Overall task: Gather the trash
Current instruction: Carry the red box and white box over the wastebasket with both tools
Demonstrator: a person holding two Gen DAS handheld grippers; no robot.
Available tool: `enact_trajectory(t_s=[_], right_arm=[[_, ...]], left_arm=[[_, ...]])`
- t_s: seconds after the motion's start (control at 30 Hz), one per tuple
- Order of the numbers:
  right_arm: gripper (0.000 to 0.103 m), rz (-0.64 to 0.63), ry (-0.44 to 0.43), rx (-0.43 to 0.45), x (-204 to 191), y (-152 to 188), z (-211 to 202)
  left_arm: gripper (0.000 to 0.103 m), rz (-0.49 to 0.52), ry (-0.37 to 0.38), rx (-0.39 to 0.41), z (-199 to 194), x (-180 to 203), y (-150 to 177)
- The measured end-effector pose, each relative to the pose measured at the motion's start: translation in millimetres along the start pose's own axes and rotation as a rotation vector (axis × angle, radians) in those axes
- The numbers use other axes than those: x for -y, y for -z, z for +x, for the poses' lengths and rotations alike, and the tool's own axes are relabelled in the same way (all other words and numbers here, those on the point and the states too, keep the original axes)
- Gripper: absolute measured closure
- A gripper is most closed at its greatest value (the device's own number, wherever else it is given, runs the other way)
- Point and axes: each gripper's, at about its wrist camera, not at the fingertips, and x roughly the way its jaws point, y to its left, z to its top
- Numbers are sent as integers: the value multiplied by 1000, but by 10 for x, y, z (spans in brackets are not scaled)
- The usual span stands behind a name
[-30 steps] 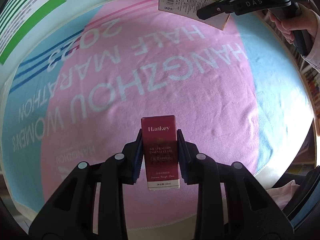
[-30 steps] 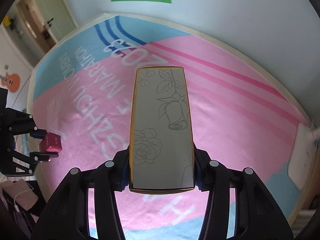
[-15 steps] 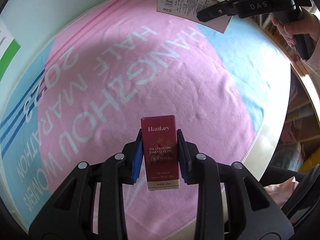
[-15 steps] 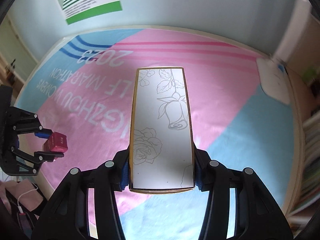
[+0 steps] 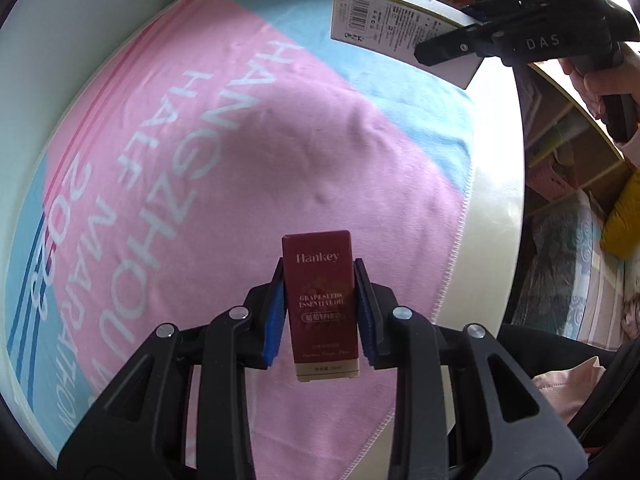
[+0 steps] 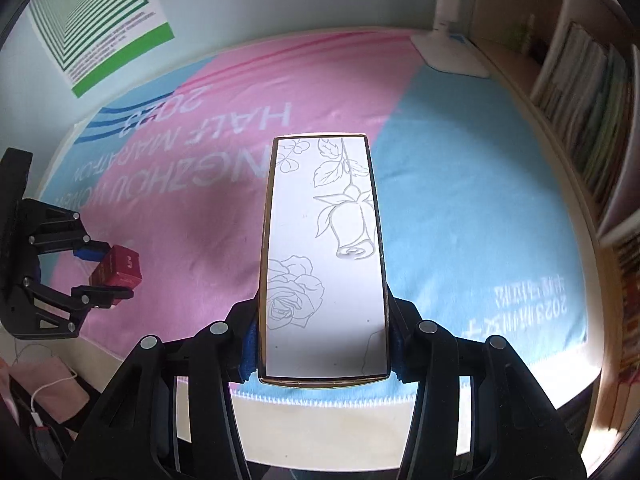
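The left gripper (image 5: 319, 312) pinches a red Hankey oil carton (image 5: 320, 304) above the pink-and-blue marathon towel (image 5: 248, 152) on the desk (image 5: 494, 200). The right gripper (image 6: 322, 344) clamps a white rose-printed box (image 6: 324, 256); a bookshelf (image 6: 592, 128) stands beside it.

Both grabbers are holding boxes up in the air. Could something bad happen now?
Maybe. The white box is long and the right gripper pinches only its near end, so it might tip or slip out. The left gripper holds the red box in narrow jaws; a quick swing could twist it loose onto the towel.
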Motion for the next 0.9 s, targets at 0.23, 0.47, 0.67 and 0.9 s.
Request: enact_trajectory(t_s=[0.23,0.47,0.67,0.9], right_arm=[[54,114,60,8,76,453,-299],[54,224,116,13,172,1008,-599],[54,309,152,21,217,1543,-869],[54,418,182,17,275,2275,-1143]], left_arm=[[74,138,66,-13,51,379,-43],[74,265,105,-19,88,825,-90],[74,363,141,-12,91,1306,-115],[74,470,183,-25,143,1965,-76]])
